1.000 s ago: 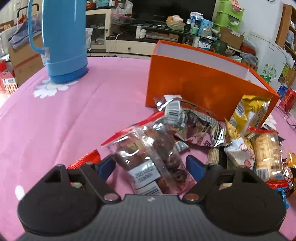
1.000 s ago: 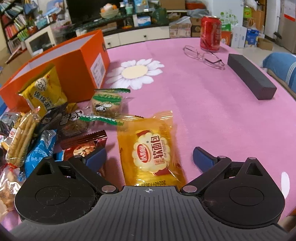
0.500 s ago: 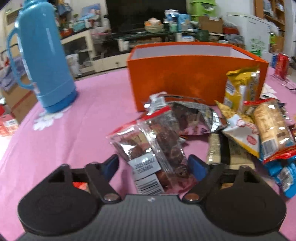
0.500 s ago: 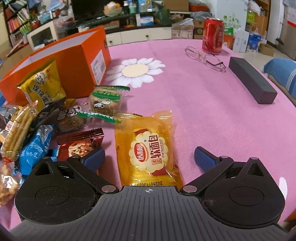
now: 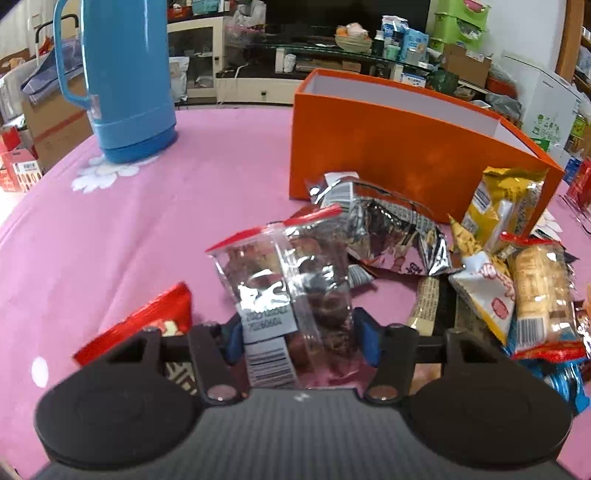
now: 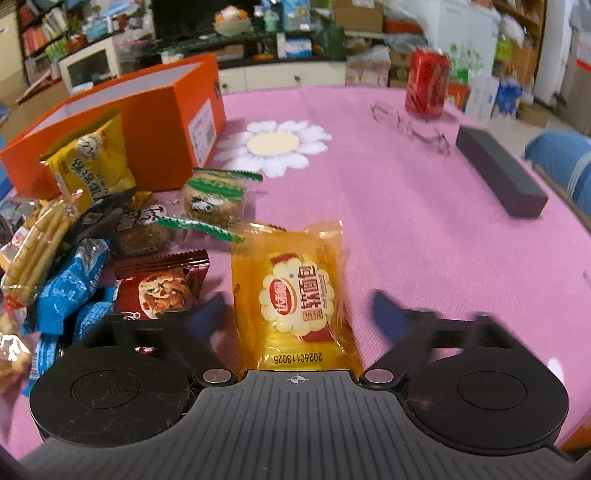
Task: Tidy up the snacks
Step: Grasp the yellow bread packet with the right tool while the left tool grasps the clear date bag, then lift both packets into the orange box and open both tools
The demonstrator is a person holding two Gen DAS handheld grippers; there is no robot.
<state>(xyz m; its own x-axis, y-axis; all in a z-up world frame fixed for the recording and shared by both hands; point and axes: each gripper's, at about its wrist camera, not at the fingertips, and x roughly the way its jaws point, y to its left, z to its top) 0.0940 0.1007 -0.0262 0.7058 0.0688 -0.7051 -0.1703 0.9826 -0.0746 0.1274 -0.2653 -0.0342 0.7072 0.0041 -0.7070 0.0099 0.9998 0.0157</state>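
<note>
Between closing fingers, bread packet (image 6: 295,295) (lengthwise, outward)

Behind the pink tablecloth (image 5: 110,229) stood a low white cabinet (image 5: 207,62) and a glass shelf (image 5: 332,55) crowded with packages. Cardboard boxes (image 5: 51,122) sat at left, green bins (image 5: 461,26) against a white wall (image 5: 528,33). A bookshelf (image 6: 40,33) filled one corner.

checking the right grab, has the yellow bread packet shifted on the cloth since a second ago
No. The yellow bread packet lies as before, below the white flower print, its top corner by the green-edged snack. The right gripper is closing around it.
</note>
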